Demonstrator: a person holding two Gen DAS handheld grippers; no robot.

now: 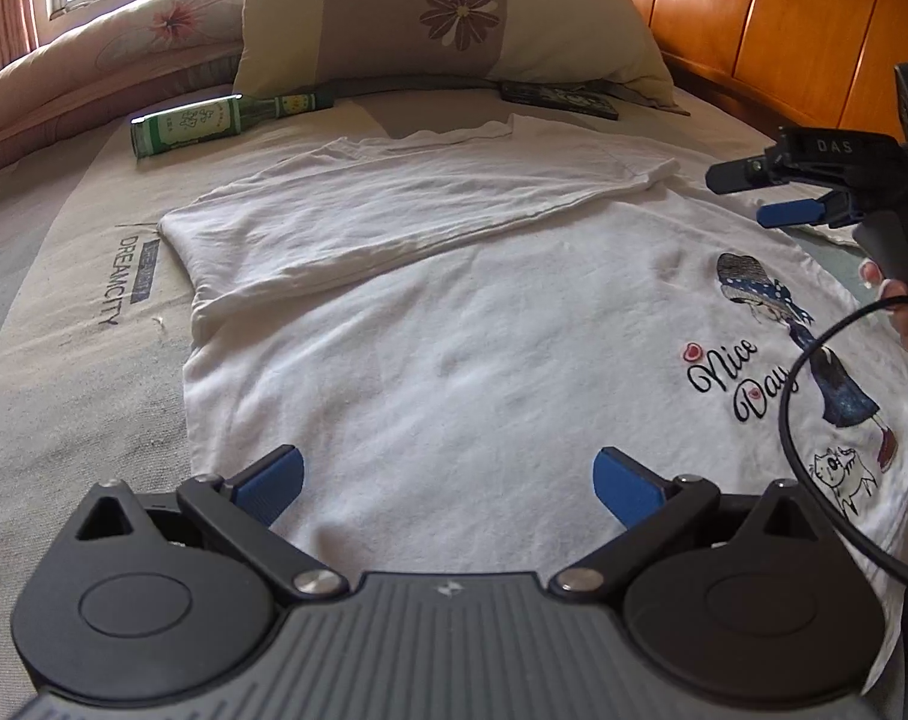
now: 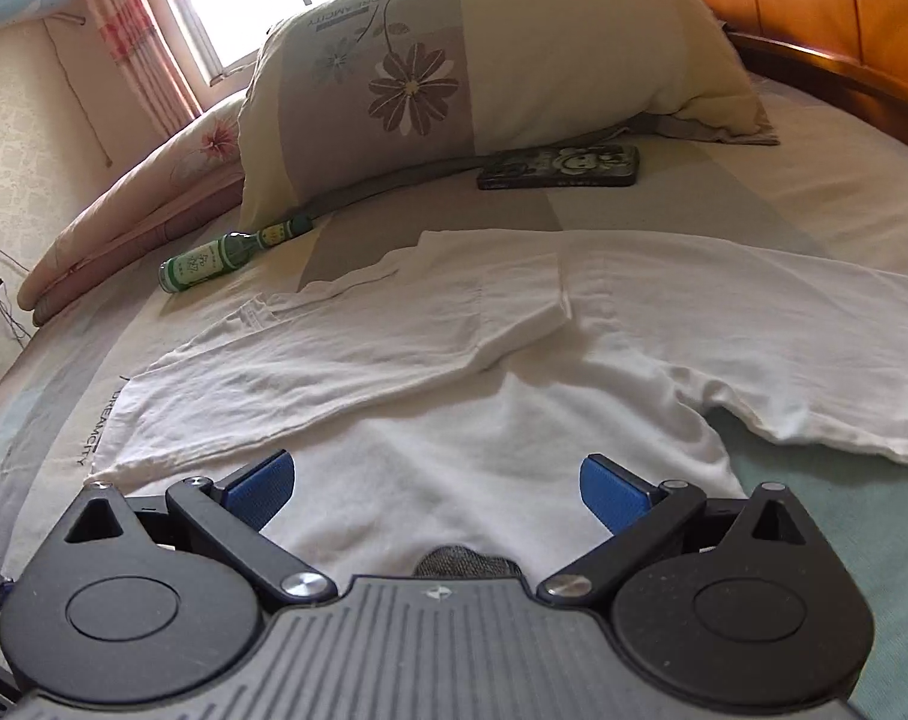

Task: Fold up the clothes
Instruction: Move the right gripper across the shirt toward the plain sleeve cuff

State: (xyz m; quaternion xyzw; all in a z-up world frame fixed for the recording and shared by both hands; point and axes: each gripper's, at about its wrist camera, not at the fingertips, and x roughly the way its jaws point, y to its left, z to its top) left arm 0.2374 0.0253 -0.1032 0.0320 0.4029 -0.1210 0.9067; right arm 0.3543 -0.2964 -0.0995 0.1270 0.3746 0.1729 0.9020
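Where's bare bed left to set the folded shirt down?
Bare sheet lies left of the white T-shirt, around the DREAMCITY print, and right of the phone toward the headboard. Crowded by the pillow: bottle and phone there.

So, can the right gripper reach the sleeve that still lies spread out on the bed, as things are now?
Probably yes. The right gripper is open and holds nothing, and the unfolded sleeve of the white T-shirt lies flat just ahead on its right side, with nothing on top of it or between them.
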